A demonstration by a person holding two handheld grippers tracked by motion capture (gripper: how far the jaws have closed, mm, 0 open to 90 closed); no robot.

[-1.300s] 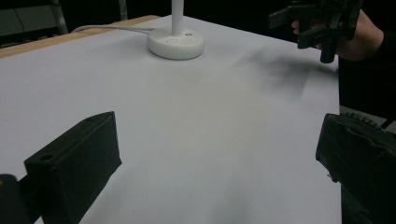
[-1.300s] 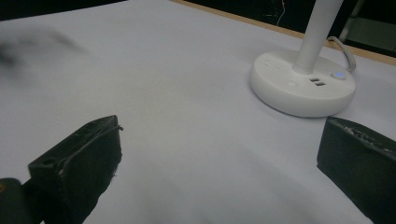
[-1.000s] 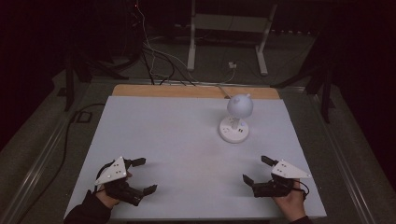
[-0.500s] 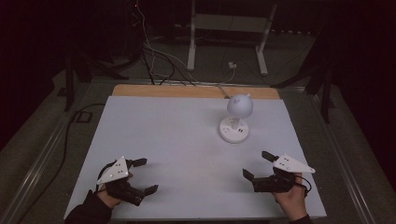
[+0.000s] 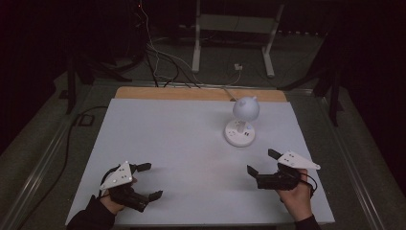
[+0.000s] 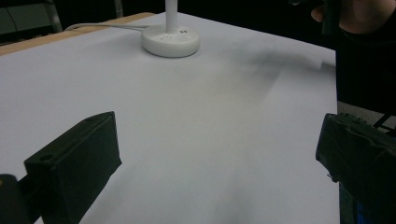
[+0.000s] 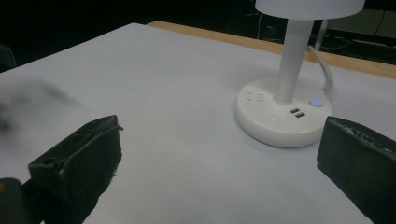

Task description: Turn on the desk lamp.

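Table: white top, wooden strip along the far edge, bare apart from one item. Dark room around it, cables and a stand leg on the floor behind.

Desk lamp: sits right of centre toward the far side, upright, round white base, short stem, globe-like head. Cord runs off the back edge. In the right gripper view the base shows two USB ports, socket slots and a small blue-lit button; shade itself looks unlit, though I can't be sure in this light.

Right gripper: near edge of the table, right side, closest to the lamp and aimed roughly at its base, but clearly apart from it. Jaws spread wide, nothing between them.

Left gripper: near edge, left side, well apart from the lamp. Jaws also spread, holding nothing; its view has the lamp base far ahead across bare table.

Progress, my read: basically at the start. Nothing touched, lamp stands undisturbed. Everything is left: the right gripper closes the gap to the base, likely to press the button or take hold of the stem. Can't tell which from here.
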